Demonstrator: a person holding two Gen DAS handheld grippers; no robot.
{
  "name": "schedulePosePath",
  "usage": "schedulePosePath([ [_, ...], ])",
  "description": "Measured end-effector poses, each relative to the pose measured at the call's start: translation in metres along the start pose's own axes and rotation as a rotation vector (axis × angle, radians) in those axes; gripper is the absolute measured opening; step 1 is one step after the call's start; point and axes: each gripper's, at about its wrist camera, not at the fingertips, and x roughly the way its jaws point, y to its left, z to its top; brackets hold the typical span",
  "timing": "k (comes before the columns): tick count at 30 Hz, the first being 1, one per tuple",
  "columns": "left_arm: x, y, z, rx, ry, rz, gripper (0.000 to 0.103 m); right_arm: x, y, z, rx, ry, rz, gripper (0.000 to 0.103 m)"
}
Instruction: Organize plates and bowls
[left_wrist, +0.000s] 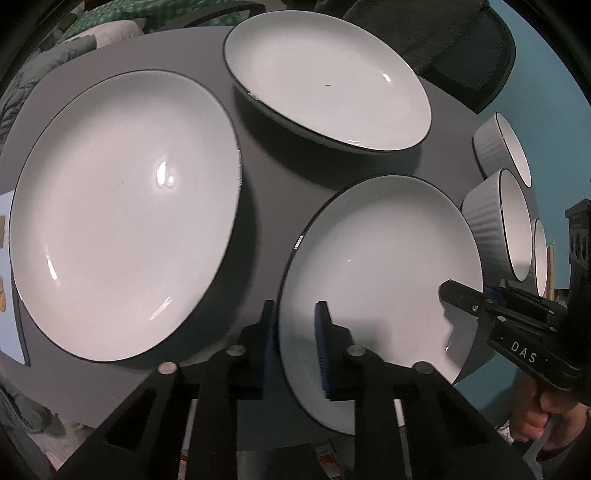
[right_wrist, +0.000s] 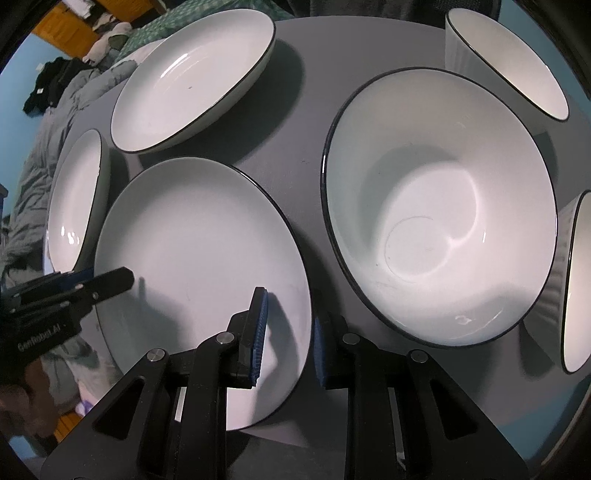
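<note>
Three white plates with dark rims lie on a dark grey table (left_wrist: 266, 173). The nearest plate (left_wrist: 380, 266) sits between both grippers; it also shows in the right wrist view (right_wrist: 203, 251). My left gripper (left_wrist: 295, 343) straddles its left rim, jaws open, one blue pad on each side of the edge. My right gripper (right_wrist: 288, 332) straddles its right rim, jaws open. A large plate (left_wrist: 122, 214) lies at left and another plate (left_wrist: 328, 77) at the back. A white ribbed bowl (right_wrist: 439, 206) stands right of the near plate.
Two more ribbed bowls stand by it, one behind (right_wrist: 506, 62) and one at the right edge (right_wrist: 576, 280). The table's near edge runs just below the near plate. A black mesh chair (left_wrist: 461, 48) stands behind the table. Bedding and clothes lie at far left (right_wrist: 74, 92).
</note>
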Motion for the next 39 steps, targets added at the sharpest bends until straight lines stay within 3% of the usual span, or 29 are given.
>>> schedulePosePath([
  [7, -0.007, 0.011, -0.024, 0.004, 0.01, 0.023, 0.016, 0.005, 0.005, 0.005, -0.054, 0.018, 0.015, 0.022],
  [13, -0.009, 0.026, -0.04, -0.029, 0.026, -0.015, 0.016, 0.009, 0.013, 0.007, -0.088, 0.036, 0.046, 0.021],
  [16, -0.005, 0.031, -0.041, -0.048, 0.024, -0.054, 0.019, 0.01, 0.011, 0.011, -0.076, 0.036, 0.055, 0.02],
  [32, -0.002, 0.022, -0.035, -0.034, 0.025, -0.045, 0.021, 0.012, 0.009, 0.008, -0.021, 0.041, 0.087, 0.021],
  [39, 0.001, 0.018, -0.028, -0.056, 0.047, -0.038, 0.02, 0.011, 0.009, 0.014, -0.053, 0.062, 0.071, 0.022],
])
